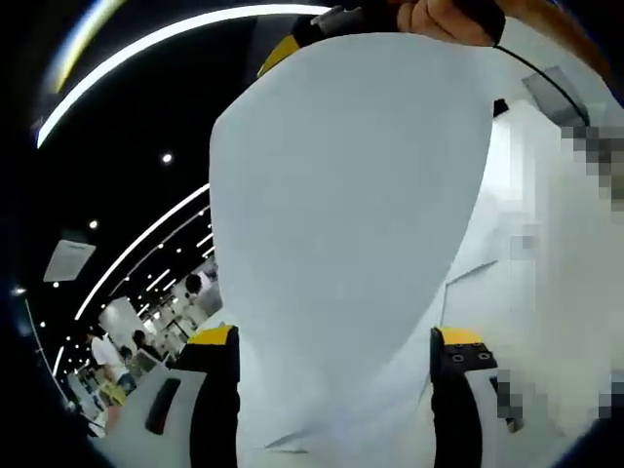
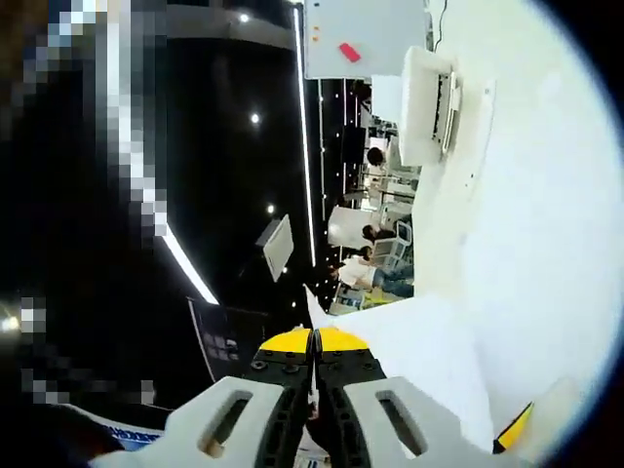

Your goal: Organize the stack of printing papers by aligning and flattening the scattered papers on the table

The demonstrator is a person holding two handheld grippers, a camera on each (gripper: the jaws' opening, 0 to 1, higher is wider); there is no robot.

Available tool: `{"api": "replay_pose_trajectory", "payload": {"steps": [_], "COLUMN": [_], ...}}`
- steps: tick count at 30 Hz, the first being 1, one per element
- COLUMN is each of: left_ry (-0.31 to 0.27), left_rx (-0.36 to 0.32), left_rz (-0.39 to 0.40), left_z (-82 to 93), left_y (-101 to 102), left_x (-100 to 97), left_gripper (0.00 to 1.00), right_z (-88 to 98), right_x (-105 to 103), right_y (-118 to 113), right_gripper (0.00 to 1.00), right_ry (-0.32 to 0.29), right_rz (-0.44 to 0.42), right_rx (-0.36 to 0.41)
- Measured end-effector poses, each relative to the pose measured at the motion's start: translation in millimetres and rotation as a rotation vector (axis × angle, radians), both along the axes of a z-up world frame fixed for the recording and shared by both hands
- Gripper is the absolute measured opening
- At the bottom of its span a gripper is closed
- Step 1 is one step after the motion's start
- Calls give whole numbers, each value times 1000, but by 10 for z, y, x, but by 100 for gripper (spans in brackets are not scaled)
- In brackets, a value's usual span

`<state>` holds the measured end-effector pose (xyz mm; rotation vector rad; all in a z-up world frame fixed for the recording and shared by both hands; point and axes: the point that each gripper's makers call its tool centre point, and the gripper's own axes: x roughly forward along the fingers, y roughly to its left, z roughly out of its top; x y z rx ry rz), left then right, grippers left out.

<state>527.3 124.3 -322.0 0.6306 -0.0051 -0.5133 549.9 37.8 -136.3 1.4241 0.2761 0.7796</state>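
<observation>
Paper (image 1: pixel 341 244): held up, long way running from left hand-held gripper (image 1: pixel 336 366) to the right one.
Left hand-held gripper: jaws apart, paper between.
Right hand-held gripper (image 2: pixel 314 343): clenched on paper's edge.

The paper (image 1: pixel 351 244) is a plain white sheet, lifted in the air and slightly curved. In the right gripper view, one edge of the paper (image 2: pixel 409 341) sits above the table (image 2: pixel 546 244).
</observation>
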Motion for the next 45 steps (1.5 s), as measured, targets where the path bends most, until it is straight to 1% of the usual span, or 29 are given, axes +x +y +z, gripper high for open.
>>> {"api": "replay_pose_trajectory", "payload": {"steps": [2,3,5,6,9,12,15,18,19,20,21,24,26,28,30,31,33,34,35,36,37,38,39,40,41,42,44,45], "left_ry": [-21,-30,-70,-81,-129,-177,-182,-183,-190,-198,-200,-197,-195,-184,-180,-182,-172,-171,-169,-168,-168,-168,-167,-166,-167,-161,-161,-165], "left_rx": [14,21,54,63,61,81,81,81,86,97,100,91,93,81,76,73,48,44,43,45,46,42,41,38,32,8,3,11], "left_rz": [6,6,12,11,-3,-20,-21,-31,-34,-43,-48,-64,-67,-77,-76,-78,-83,-86,-87,-86,-86,-88,-90,-91,-95,-123,-120,-121], "left_z": [1,7,50,64,165,238,253,245,245,243,242,253,251,251,254,262,275,278,277,275,275,288,292,302,315,331,345,348], "left_y": [-8,-9,3,2,-12,-33,-26,-27,-27,-34,-36,-38,-28,-15,6,17,40,50,68,78,92,125,139,170,193,191,240,262], "left_x": [11,13,12,6,-34,-54,-58,-79,-89,-106,-118,-139,-142,-150,-161,-172,-198,-204,-206,-210,-213,-224,-229,-242,-255,-287,-299,-305], "left_gripper": [78,75,63,59,50,40,29,20,16,8,6,6,6,6,6,6,6,6,6,6,6,6,6,6,6,6,6,6], "right_z": [-13,-26,-31,-35,-19,-3,-10,-40,-56,-75,-85,-115,-114,-112,-125,-117,-109,-107,-112,-118,-115,-113,-115,-133,-140,-347,-424,-437], "right_x": [1,1,-7,-13,-24,-10,-7,-4,0,3,4,7,15,21,50,55,96,105,133,142,152,167,170,185,182,36,2,-5], "right_y": [-1,-5,2,3,-14,-28,-28,-29,-32,-38,-38,-43,-46,-60,-89,-99,-157,-179,-229,-251,-278,-333,-348,-416,-449,-576,-685,-716], "right_gripper": [0,0,0,0,0,0,0,0,0,0,0,0,0,0,0,0,1,3,6,9,10,11,13,14,15,16,20,21], "right_ry": [3,10,12,15,13,16,19,26,30,36,40,50,46,34,2,-2,-36,-43,-76,-90,-101,-142,-153,-173,-193,-253,-322,-349], "right_rz": [5,4,12,15,11,7,7,6,6,5,5,5,0,-6,-34,-39,-69,-77,-102,-112,-123,-142,-148,-170,-172,-170,-184,-191], "right_rx": [4,8,11,14,13,21,24,20,20,24,23,23,12,5,-37,-37,-68,-76,-120,-145,-161,-213,-228,-279,-316,-382,-481,-515]}}
